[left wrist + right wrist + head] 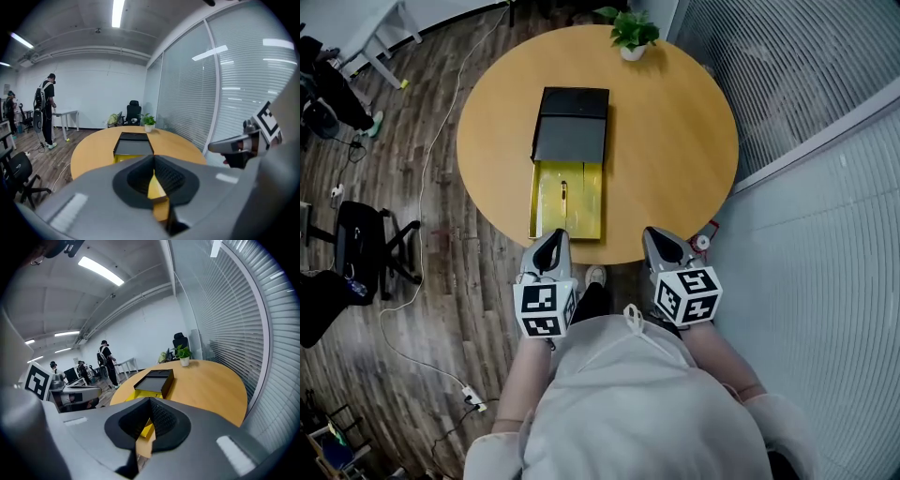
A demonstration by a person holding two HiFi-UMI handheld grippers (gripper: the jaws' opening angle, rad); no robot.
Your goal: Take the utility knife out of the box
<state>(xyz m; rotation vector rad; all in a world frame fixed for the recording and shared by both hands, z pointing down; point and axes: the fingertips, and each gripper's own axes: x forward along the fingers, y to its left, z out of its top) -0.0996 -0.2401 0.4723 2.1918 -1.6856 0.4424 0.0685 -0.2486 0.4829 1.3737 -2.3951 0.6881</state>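
A black box (571,125) lies on the round wooden table (675,141), and its yellow tray (581,214) is slid out toward me. Inside the tray, a slim utility knife (563,195) lies lengthwise. At the table's near edge my left gripper (551,236) hovers just short of the tray's front end, shut and empty. My right gripper (660,236) is to the right of the tray, also shut with nothing in it. In the left gripper view the box (133,143) shows beyond the closed left gripper (153,161). The right gripper view has the box (154,379) past the right gripper (150,405). Neither gripper view shows the knife.
A small potted plant (630,33) stands at the table's far edge. A glass wall with blinds (806,84) runs along the right. On the wooden floor at left are an office chair (366,253) and cables (422,187). People stand in the background (46,112).
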